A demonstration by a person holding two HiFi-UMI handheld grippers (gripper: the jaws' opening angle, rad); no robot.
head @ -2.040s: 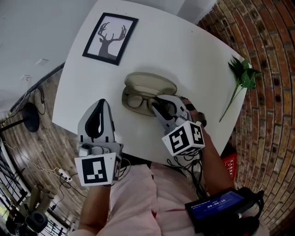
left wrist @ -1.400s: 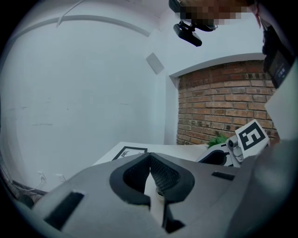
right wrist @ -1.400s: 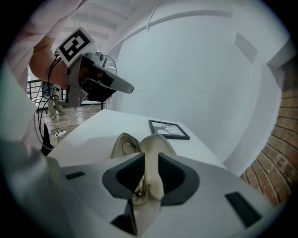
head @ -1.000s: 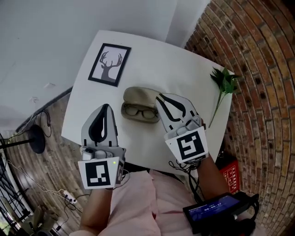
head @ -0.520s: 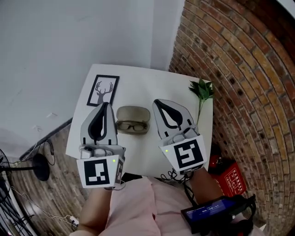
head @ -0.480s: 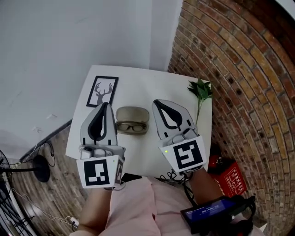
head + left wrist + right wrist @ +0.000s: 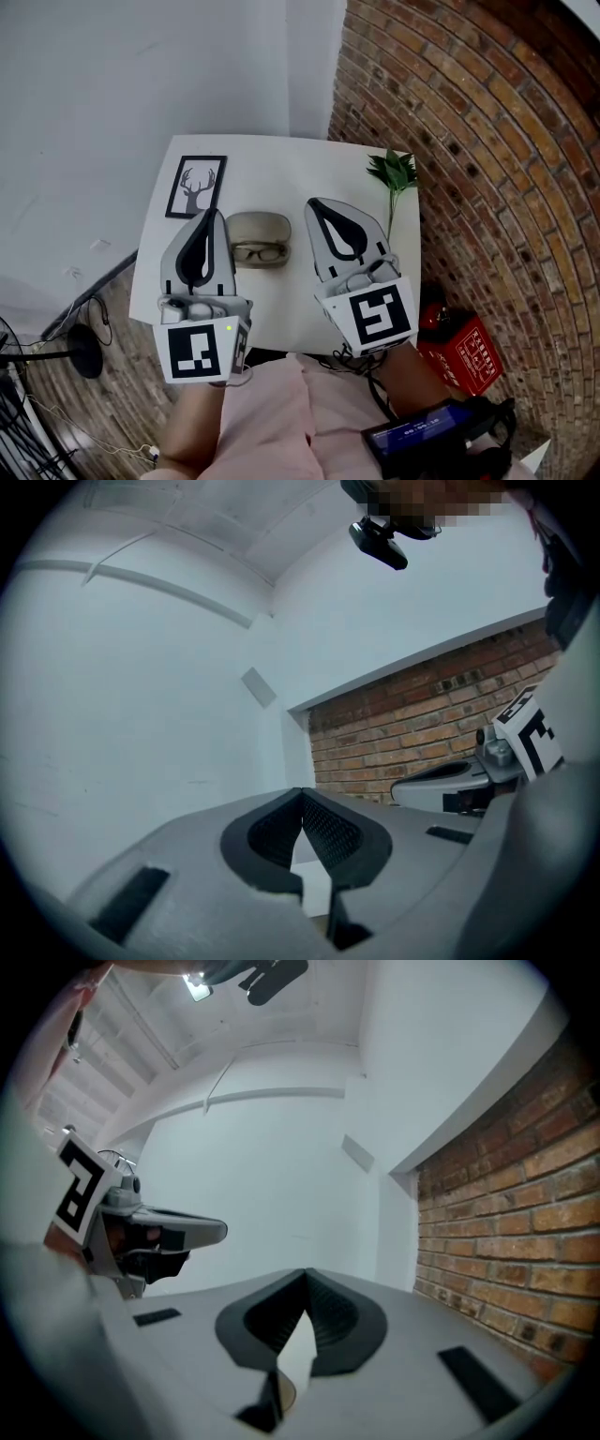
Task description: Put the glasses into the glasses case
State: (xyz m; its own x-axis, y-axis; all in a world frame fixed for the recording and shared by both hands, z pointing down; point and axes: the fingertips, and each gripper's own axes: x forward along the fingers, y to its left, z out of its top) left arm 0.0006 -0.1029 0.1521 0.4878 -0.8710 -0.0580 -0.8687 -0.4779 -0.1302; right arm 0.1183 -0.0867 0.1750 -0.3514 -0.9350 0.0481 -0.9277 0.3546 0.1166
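In the head view, a white table (image 7: 281, 169) fills the middle of the frame, with a white wall (image 7: 141, 66) at the upper left and a brick wall (image 7: 487, 141) down the right side. The glasses case (image 7: 260, 224) sits open near the centre of the table, its lid tipped toward the top of the frame. The glasses (image 7: 259, 252) lie inside its lower half, lenses facing the bottom of the frame. The left gripper (image 7: 208, 217) is raised in the lower left, just left of the case in the picture and apart from it. Its own view shows the jaws closed tip to tip with nothing between them. The right gripper (image 7: 314, 203) is raised in the lower centre, just right of the case and also clear of it. Its view shows the jaws pressed together and empty, with only a sliver of table visible through the gap behind the tips. A framed deer picture (image 7: 196, 187) lies flat at the table's upper left. A green leafy sprig (image 7: 394, 172) lies near the table's upper right corner. A red box (image 7: 459, 351) stands on the floor at the lower right.
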